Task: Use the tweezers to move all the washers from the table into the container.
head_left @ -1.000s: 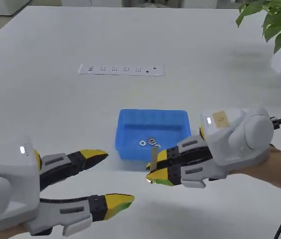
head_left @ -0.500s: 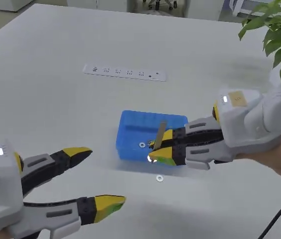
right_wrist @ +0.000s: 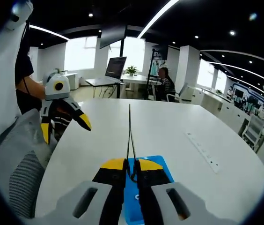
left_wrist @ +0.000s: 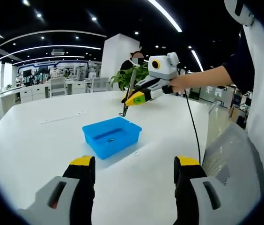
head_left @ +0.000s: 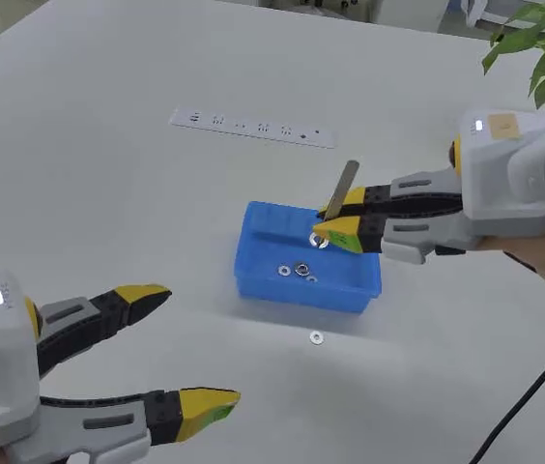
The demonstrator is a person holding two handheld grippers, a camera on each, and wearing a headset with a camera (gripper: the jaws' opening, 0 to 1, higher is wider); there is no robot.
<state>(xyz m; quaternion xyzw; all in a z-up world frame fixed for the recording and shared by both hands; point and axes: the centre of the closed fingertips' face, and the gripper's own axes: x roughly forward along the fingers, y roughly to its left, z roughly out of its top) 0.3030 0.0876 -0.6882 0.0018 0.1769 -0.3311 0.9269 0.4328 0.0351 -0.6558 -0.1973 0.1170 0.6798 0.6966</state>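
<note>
The right gripper (head_left: 348, 230) has its jaws pressed together on the tweezers (head_left: 341, 187), pinching them low down so the grey shank slants up above the jaw tips. Directly beneath these jaws sits the blue container (head_left: 292, 290). A small ring glints at the tweezers' lower tip, seemingly a washer (head_left: 319, 240) held over the container's far half. Three more washers (head_left: 301, 270) lie on the container floor, below the right jaws and slightly to their near side. One loose washer (head_left: 317, 337) lies on the white surface (head_left: 108, 193), just outside the container's near wall, between the two grippers. The left gripper (head_left: 190, 346) hovers with its jaws spread wide on nothing, the container well ahead of them.

This looks like the drop-off step. The next move calls for easing the squeeze so the tweezers open and the ring falls inside, then bringing the tips low and flat onto the loose washer, which is thin and likely to skid
</note>
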